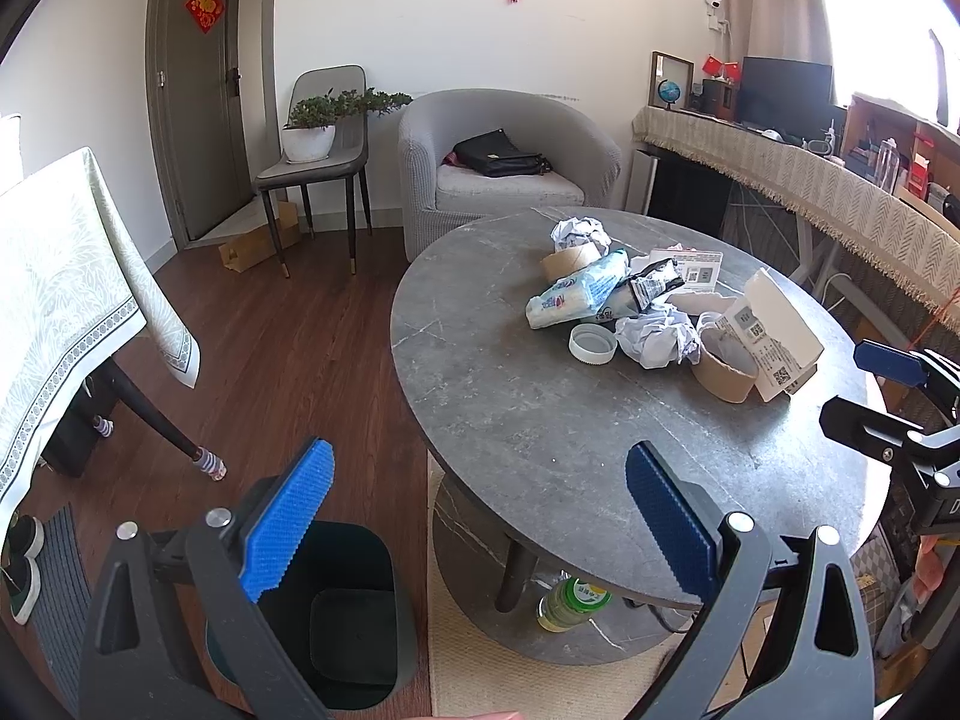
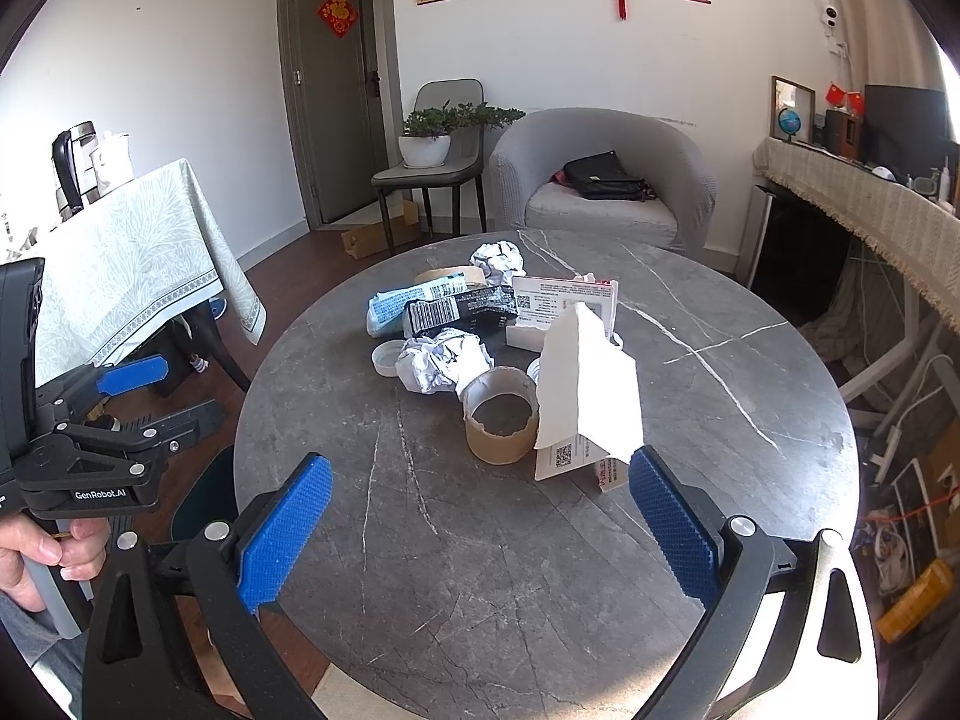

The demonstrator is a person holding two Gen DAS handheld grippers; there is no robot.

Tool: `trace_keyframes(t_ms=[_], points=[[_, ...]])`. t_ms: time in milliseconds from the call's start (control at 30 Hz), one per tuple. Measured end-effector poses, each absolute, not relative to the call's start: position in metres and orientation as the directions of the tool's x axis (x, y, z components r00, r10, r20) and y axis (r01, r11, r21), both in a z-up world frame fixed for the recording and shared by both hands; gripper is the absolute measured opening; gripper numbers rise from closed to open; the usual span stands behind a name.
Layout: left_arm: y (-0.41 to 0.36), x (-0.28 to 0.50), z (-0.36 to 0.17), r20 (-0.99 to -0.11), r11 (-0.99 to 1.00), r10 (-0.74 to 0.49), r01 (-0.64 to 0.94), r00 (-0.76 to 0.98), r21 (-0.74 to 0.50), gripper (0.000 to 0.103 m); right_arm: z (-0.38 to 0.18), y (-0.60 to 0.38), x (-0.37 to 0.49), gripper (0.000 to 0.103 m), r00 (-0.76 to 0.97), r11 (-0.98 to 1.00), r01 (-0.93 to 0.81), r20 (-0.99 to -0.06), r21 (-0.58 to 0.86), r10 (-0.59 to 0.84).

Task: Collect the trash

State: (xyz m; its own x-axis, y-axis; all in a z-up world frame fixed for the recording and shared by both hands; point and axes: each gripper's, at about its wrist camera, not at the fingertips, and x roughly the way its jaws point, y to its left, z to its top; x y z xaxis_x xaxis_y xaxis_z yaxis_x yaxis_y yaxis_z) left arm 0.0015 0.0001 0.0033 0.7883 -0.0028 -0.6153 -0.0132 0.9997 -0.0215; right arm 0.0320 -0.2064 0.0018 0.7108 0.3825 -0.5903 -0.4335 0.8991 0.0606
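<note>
Both the left gripper (image 1: pixel 477 519) and right gripper (image 2: pixel 480 531) hover with jaws released and empty, near the bench's (image 2: pixel 420 540) front edge, short of the trash pile (image 2: pixel 480 348) at its middle.

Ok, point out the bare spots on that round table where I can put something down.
The round table is bare along its near edge, between the right gripper and the cardboard ring, and on its right side beyond the torn white box. The middle and far left are crowded with crumpled paper, wrappers and a lid.
</note>
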Motion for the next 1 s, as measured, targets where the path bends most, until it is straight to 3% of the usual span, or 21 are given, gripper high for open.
trace_keyframes(t_ms=[1000], points=[[-0.0041,0.0003,0.0001,-0.616,1.0,-0.006,-0.005,0.788,-0.016,0.1,0.0026,-0.2094,0.032,0.099,0.714,0.901,-0.429,-0.59,0.058,0.378]])
